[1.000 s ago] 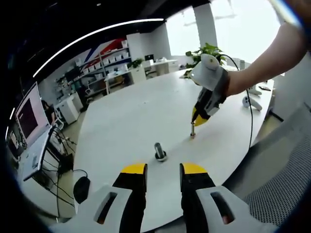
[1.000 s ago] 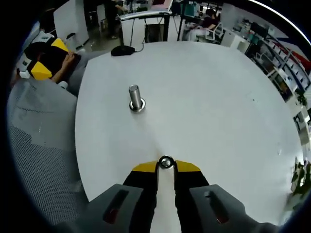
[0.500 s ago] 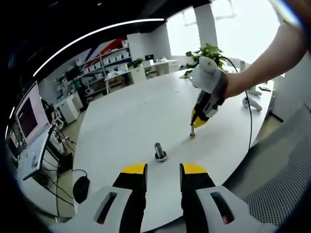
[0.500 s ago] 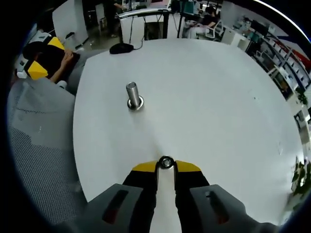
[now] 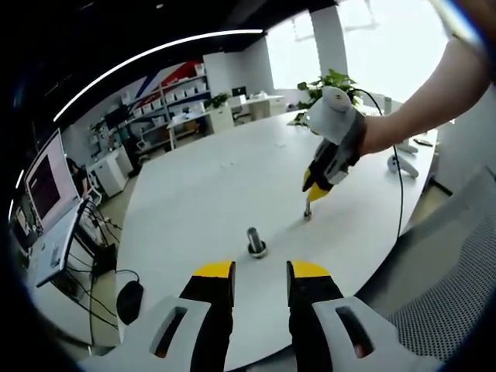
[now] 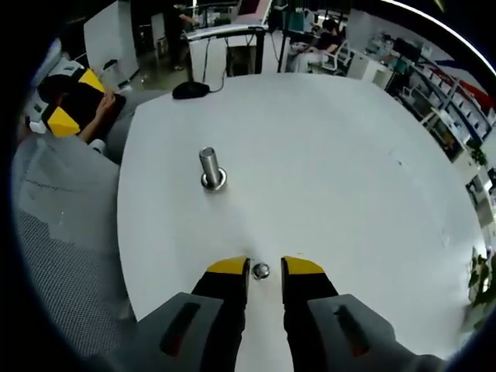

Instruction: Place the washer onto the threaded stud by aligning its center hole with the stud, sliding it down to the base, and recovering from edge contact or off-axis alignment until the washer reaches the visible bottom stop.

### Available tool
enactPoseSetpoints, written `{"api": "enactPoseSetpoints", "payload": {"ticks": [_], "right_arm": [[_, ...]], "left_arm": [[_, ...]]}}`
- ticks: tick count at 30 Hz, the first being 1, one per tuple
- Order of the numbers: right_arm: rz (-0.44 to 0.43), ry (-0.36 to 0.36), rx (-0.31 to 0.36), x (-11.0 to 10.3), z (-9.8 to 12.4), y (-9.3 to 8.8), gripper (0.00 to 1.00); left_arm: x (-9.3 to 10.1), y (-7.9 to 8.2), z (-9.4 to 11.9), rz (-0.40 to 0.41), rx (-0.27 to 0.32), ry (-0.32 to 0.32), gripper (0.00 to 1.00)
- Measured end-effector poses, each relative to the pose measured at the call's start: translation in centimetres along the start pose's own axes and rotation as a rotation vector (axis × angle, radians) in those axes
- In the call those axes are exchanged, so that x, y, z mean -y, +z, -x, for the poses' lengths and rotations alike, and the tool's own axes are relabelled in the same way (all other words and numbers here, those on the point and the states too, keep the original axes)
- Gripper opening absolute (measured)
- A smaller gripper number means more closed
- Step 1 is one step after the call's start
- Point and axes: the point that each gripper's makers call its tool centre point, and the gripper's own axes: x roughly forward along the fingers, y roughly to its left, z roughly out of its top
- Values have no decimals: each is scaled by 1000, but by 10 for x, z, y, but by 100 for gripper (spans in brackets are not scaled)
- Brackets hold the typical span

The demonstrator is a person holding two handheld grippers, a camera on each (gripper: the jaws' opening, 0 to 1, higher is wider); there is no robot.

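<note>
I read the right gripper (image 6: 262,267) as poised over the washer (image 6: 261,270), which lies flat on the white table (image 6: 349,170) in the gap between the yellow-tipped jaws; the jaws stand a little apart, and I cannot see either pad touching the washer, so I judge it not gripped at this instant. In the left gripper view the right gripper (image 5: 313,191) points steeply down with its tip just above a small upright metal piece (image 5: 308,211) on the table; I cannot tell how that piece relates to the washer. The threaded stud (image 6: 209,167) stands upright on its round base, nearer the table edge that faces the person, well apart from the washer, its top bare, so the placing step is not yet done. The left gripper (image 5: 260,271) is held back past the near table edge, jaws parallel with a narrow gap and nothing between them; I take it as parked clear so the stud (image 5: 253,241) stays open to an approach from above. Count: one washer, one stud, two grippers. Off the table, one black mouse (image 6: 188,90) sits on a neighbouring surface beyond the far edge.
</note>
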Motion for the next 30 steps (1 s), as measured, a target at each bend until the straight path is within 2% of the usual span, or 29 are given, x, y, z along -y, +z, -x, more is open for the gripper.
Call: {"api": "enactPoseSetpoints", "payload": {"ticks": [2,7,10,18,24,30], "right_arm": [[-23,-7,39,0,5,5,19],[-12,-21,71,-5,11,6,19],[-32,-33,128,-6,18,12,22],[-61,-65,175,-5,35,9,23],[-150,-55,283,-15,58,20,26],[-180,-77,340,-17,84,23,26]], "left_arm": [[1,-1,0,-1,-4,-3,24],[2,-1,-1,-2,-7,-10,24],[3,-2,-2,-2,-13,-17,24],[3,-3,-1,8,-15,-21,24],[0,-2,0,21,-5,-14,24],[2,-2,-1,25,-7,-21,24]]}}
